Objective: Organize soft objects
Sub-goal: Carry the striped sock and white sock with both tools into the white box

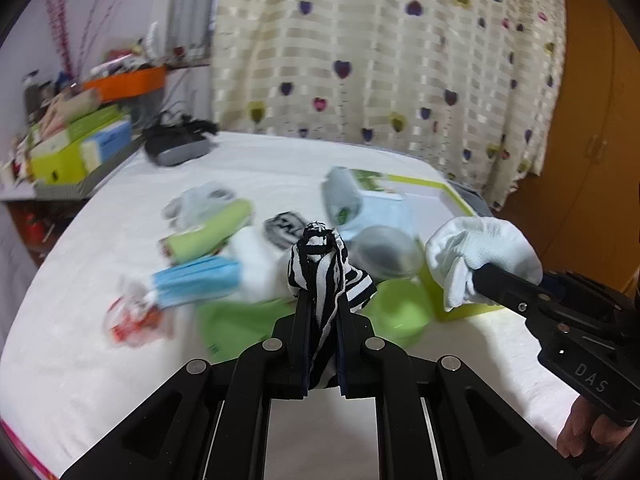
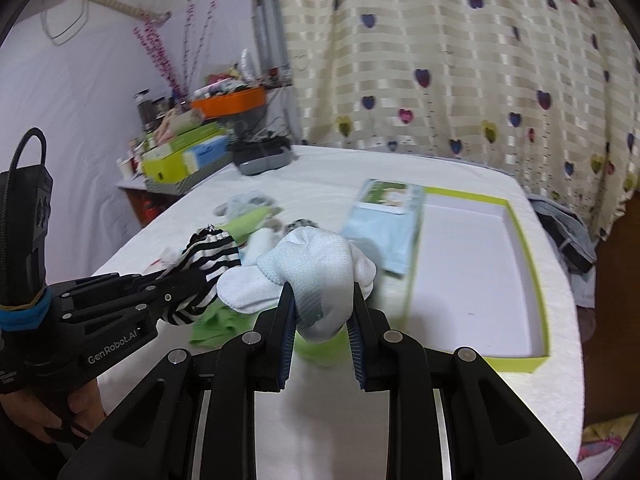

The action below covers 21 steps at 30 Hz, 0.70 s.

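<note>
Striped sock (image 1: 318, 268) in left hand-held gripper (image 1: 322, 300), tilted downward.

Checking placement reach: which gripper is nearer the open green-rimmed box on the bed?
Right. The right gripper, shut on a white sock, hangs just beside the green-rimmed box. The left gripper, shut on a striped sock, is farther out, beyond the right one.

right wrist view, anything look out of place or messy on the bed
Yes: the soft items lie in a loose heap on the bed left of the lime-edged tray, which is mostly bare. Only a pale blue packet overlaps its left edge.
</note>
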Each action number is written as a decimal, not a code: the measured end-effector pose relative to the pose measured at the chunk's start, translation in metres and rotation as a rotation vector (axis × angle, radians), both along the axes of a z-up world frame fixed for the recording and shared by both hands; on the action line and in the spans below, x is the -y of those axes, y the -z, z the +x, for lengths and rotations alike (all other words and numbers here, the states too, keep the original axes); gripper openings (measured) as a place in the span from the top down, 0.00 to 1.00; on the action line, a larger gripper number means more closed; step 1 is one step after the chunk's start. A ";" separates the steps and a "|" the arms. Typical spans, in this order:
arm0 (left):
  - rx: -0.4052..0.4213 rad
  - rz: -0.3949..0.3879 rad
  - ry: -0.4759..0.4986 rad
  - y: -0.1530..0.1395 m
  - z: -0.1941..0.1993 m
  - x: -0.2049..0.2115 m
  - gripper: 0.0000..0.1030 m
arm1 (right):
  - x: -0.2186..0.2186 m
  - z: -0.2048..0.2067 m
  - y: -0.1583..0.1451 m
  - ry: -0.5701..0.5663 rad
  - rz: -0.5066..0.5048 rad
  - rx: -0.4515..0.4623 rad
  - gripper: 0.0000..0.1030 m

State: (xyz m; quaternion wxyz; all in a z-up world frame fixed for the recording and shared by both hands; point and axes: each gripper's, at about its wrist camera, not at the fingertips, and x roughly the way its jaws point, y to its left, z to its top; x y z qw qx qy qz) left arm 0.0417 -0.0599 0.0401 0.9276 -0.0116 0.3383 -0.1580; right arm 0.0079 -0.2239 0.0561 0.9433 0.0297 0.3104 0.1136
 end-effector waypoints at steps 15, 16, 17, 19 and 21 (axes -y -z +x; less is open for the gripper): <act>0.001 0.003 0.189 -0.005 0.026 0.099 0.91 | 0.089 0.009 0.006 0.202 0.004 -0.021 0.76; -0.005 0.006 0.196 -0.004 0.030 0.104 0.91 | 0.095 0.012 0.008 0.215 0.003 -0.027 0.76; -0.009 0.011 0.203 -0.003 0.033 0.110 0.91 | 0.099 0.014 0.010 0.221 0.004 -0.031 0.76; -0.021 0.020 0.216 0.001 0.040 0.119 0.91 | 0.109 0.022 0.017 0.238 0.003 -0.049 0.76; -0.031 0.028 0.228 0.004 0.045 0.129 0.91 | 0.116 0.026 0.023 0.249 0.004 -0.067 0.76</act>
